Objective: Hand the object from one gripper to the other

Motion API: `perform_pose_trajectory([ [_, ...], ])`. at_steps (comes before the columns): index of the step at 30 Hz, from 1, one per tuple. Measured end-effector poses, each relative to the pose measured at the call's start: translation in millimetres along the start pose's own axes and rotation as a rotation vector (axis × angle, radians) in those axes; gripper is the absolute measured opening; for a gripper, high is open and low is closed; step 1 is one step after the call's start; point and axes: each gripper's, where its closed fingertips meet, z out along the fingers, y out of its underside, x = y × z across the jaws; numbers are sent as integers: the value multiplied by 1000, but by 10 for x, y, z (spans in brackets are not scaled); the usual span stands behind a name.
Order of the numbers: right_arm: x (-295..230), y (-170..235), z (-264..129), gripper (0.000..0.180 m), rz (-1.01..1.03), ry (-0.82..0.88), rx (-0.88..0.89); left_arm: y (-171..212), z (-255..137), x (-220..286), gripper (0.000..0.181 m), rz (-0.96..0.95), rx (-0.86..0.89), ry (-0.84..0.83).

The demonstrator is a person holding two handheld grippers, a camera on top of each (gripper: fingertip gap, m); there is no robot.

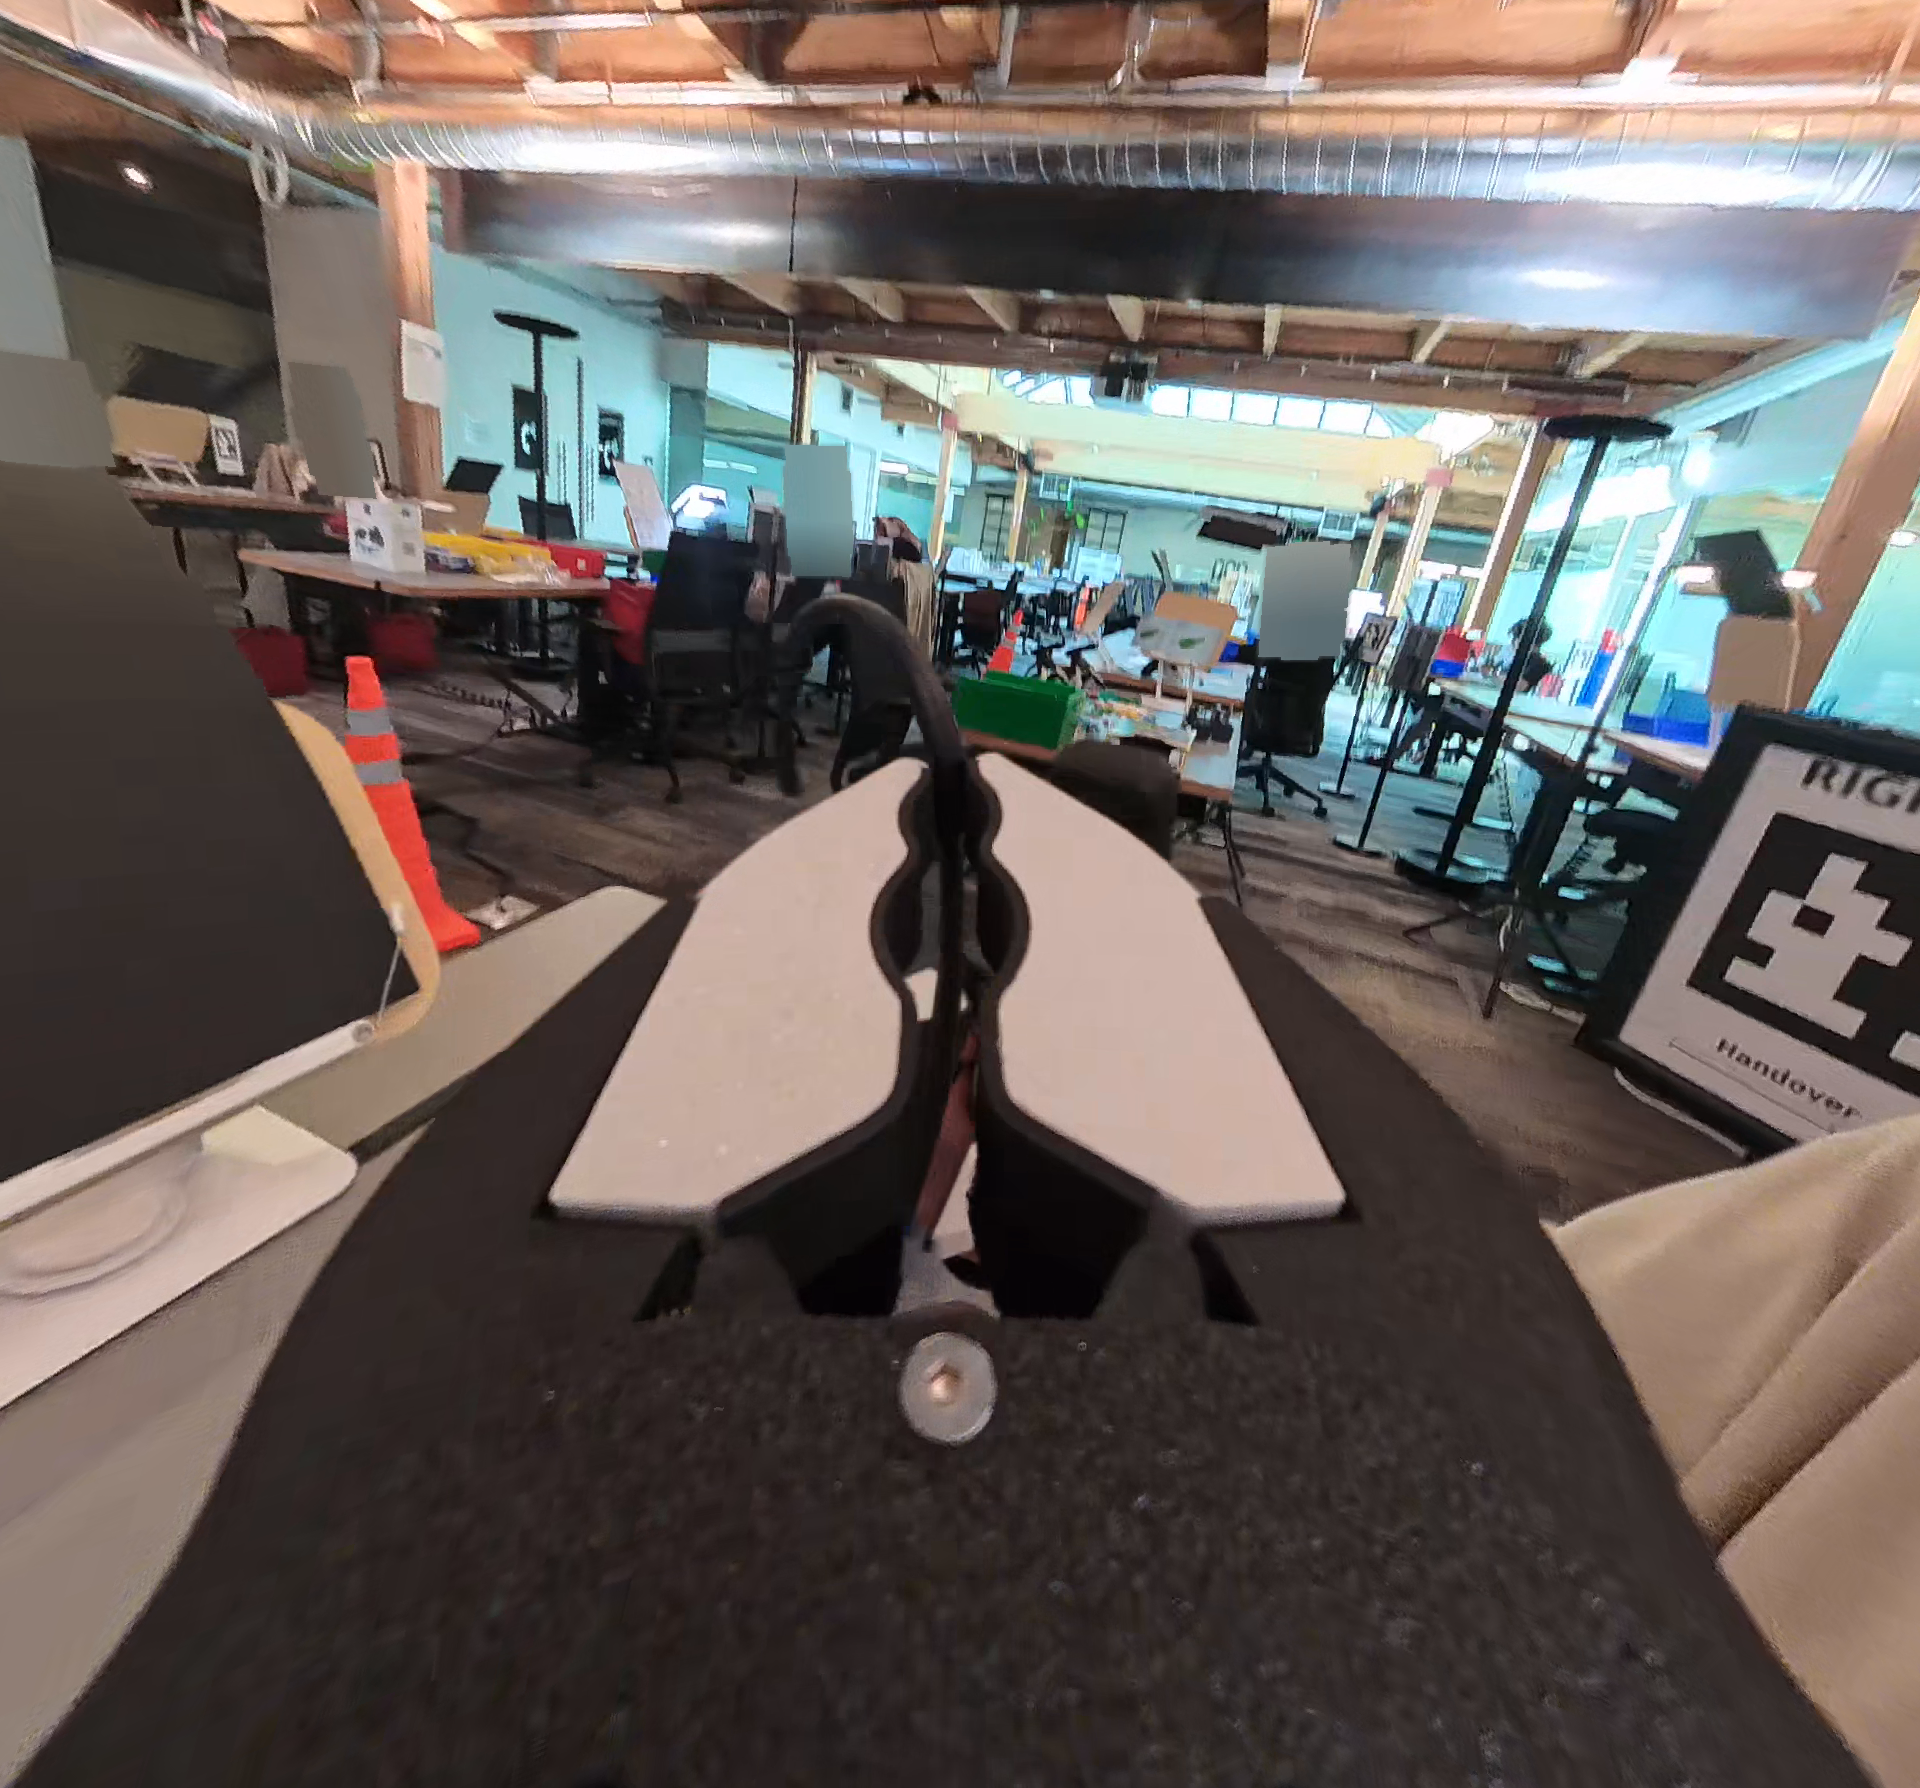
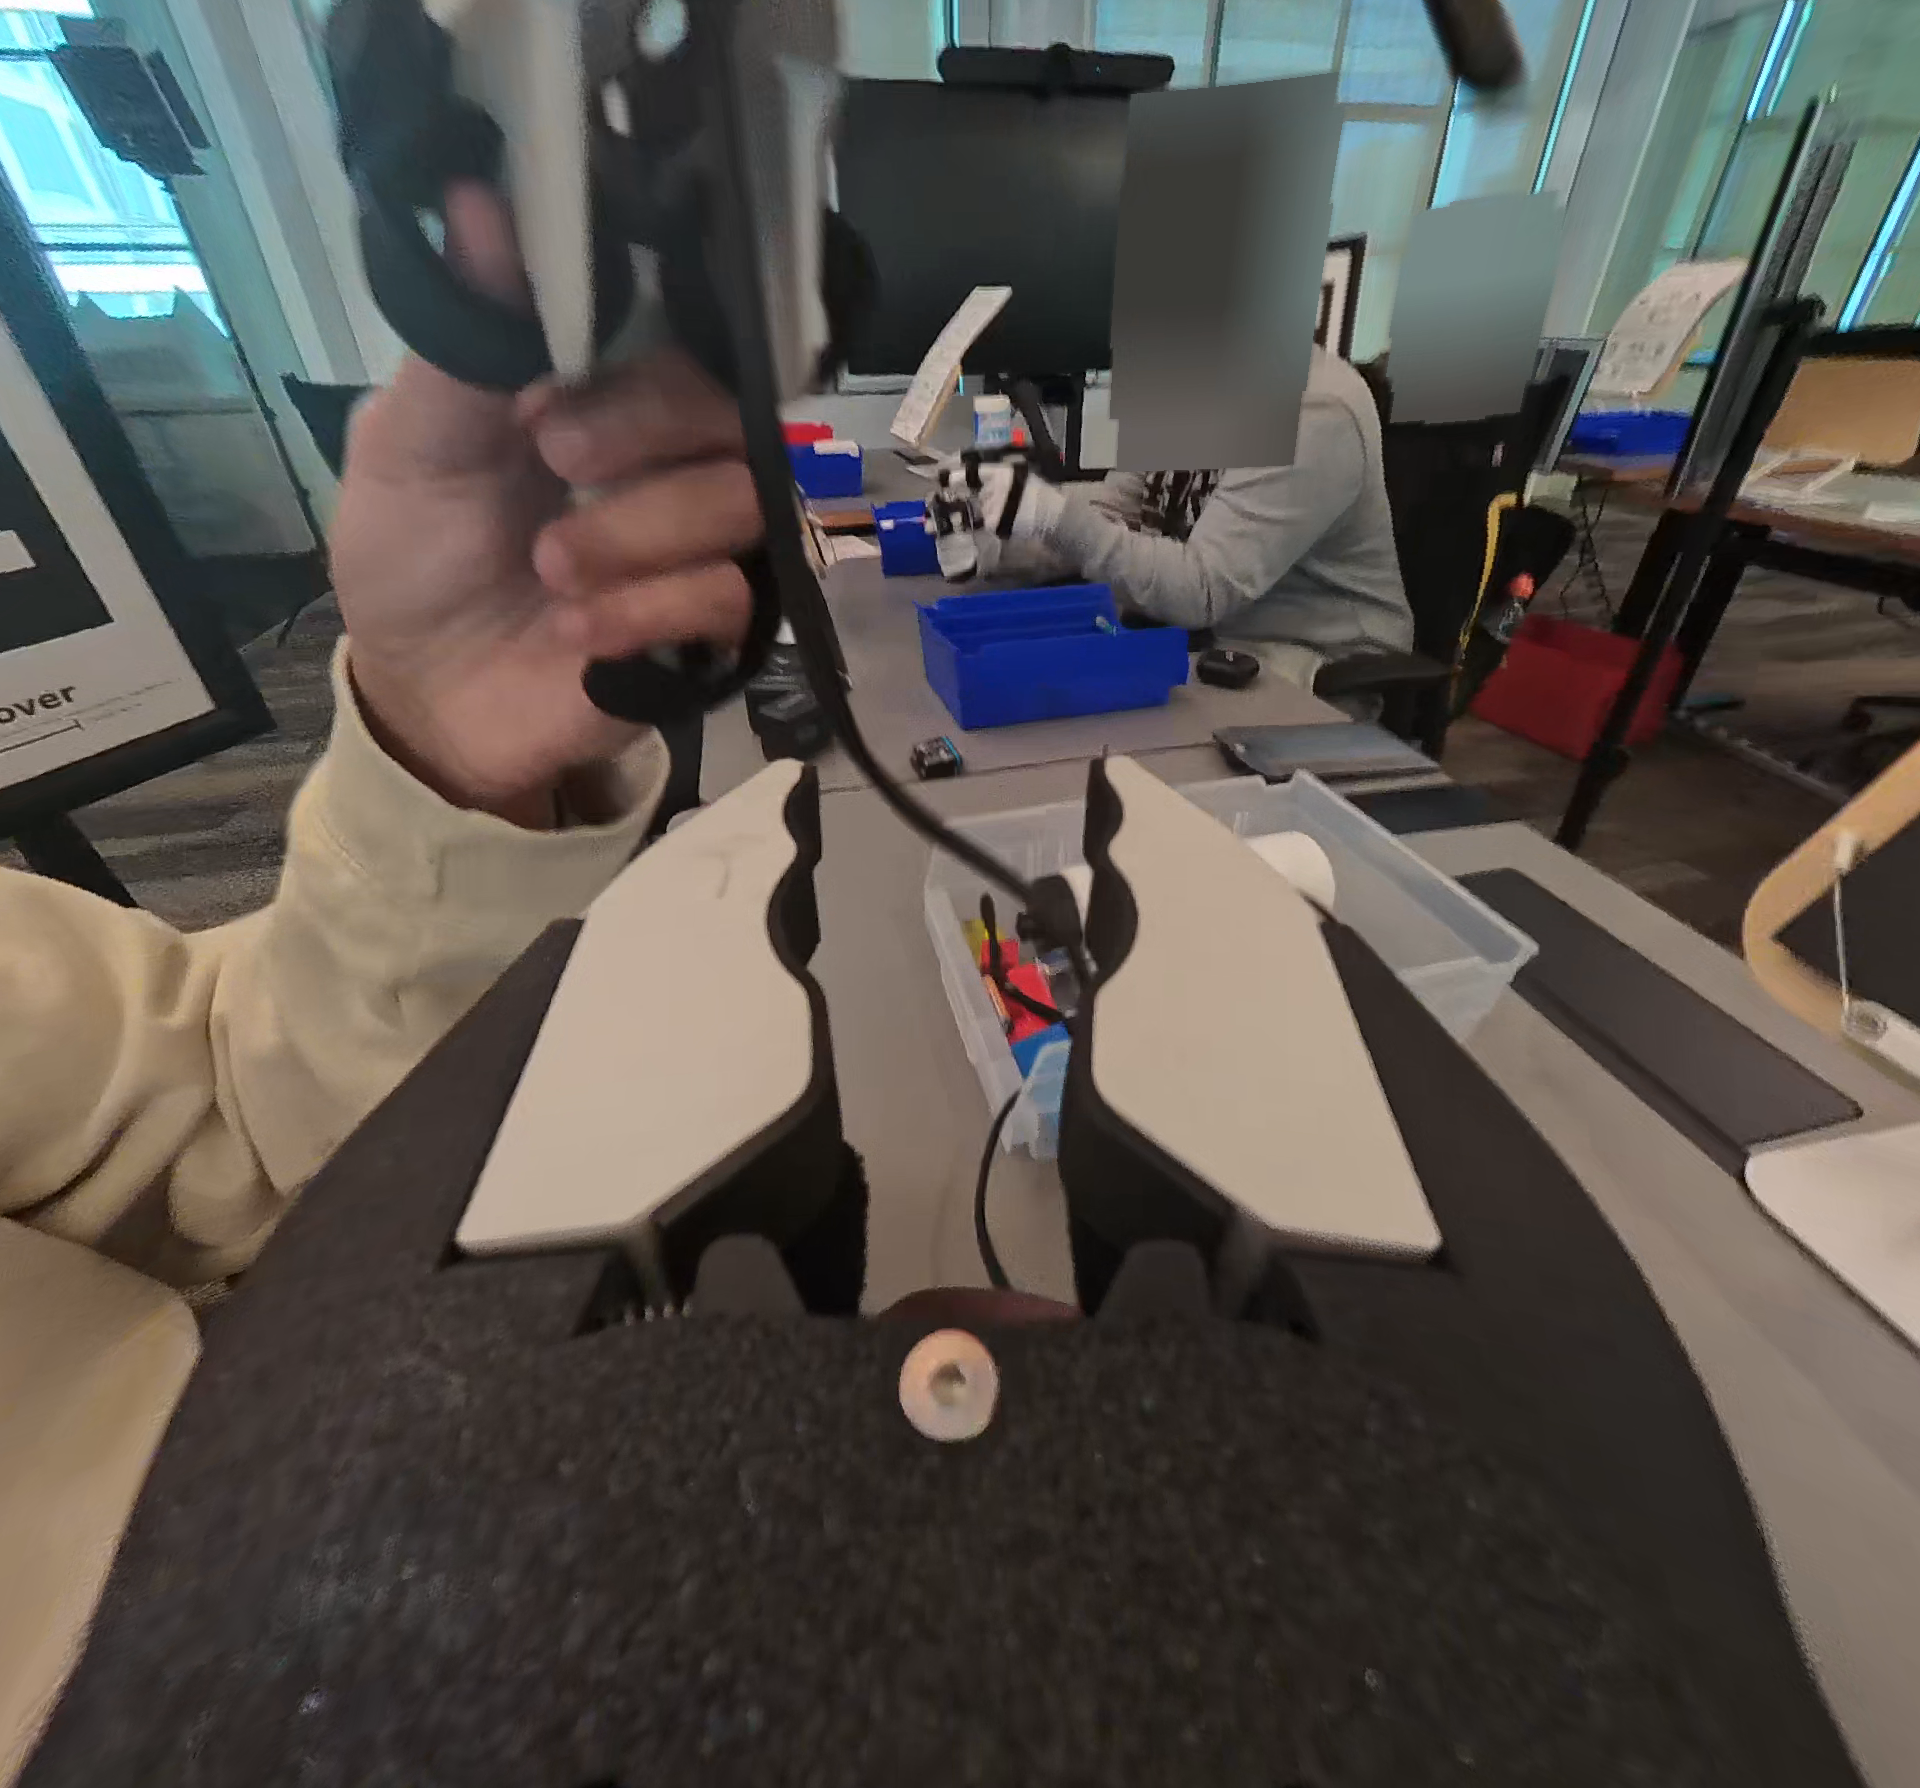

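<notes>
A black cable (image 1: 883, 632) is clamped between the white fingers of my left gripper (image 1: 948, 777), which is shut on it; the cable arches up and left past the tips. In the right wrist view a hand (image 2: 499, 575) holds the left gripper (image 2: 582, 128) up at the upper left, blurred. The cable (image 2: 790, 533) hangs down from it to a small connector (image 2: 1049, 907) just inside my right finger. My right gripper (image 2: 951, 782) is open, with the cable's lower part between its fingers and its jaws apart from it.
A clear plastic bin (image 2: 1382, 865) with small coloured parts stands on the grey table ahead of the right gripper. Beyond are a blue bin (image 2: 1039, 658) and a seated person. A framed marker board (image 1: 1818, 907) stands right, a monitor (image 1: 156, 803) left. Spacing between my two grippers at the tips: around 11 cm.
</notes>
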Motion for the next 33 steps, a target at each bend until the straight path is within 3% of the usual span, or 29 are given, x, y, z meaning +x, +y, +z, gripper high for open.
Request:
perform_pose_trajectory([
  [4, -174, -177, -8, 41, -134, 6, 72, 245, 209, 34, 4, 29, -76, -4],
  [5, -195, -172, -31, 7, -184, 15, 56, 286, 237, 18, 4, 35, -89, -16],
  [11, -67, -118, -156, 6, -158, 39, -17, 366, 264, -74, 6, 21, -131, -28],
  [14, 87, -227, -338, 6, -92, 53, 23, 459, 253, -108, 33, -29, -190, 14],
  [16, 174, -354, -518, 6, -31, 49, 75, 574, 257, -96, 34, -33, -244, 69],
  [21, 202, -737, -951, 5, 104, -27, 269, 1155, 353, -99, 41, 111, -411, 239],
  [27, 134, -999, -1274, 6, 142, -75, 376, 1757, 564, -315, 57, 90, -545, 222],
  [29, 138, -1023, -1326, 6, 135, -68, 382, 1907, 606, -315, 55, 93, -577, 233],
  [30, 151, -1029, -1351, 6, 130, -59, 381, 1971, 620, -329, 42, 104, -595, 228],
  [31, 168, -1038, -1381, 6, 126, -49, 383, 2022, 620, -326, 16, 117, -610, 237],
  [32, 188, -1044, -1421, 6, 122, -39, 382, 2050, 614, -299, 4, 124, -613, 261],
  [33, 216, -1057, -1476, 6, 118, -25, 384, 2051, 621, -289, 4, 119, -603, 266],
])
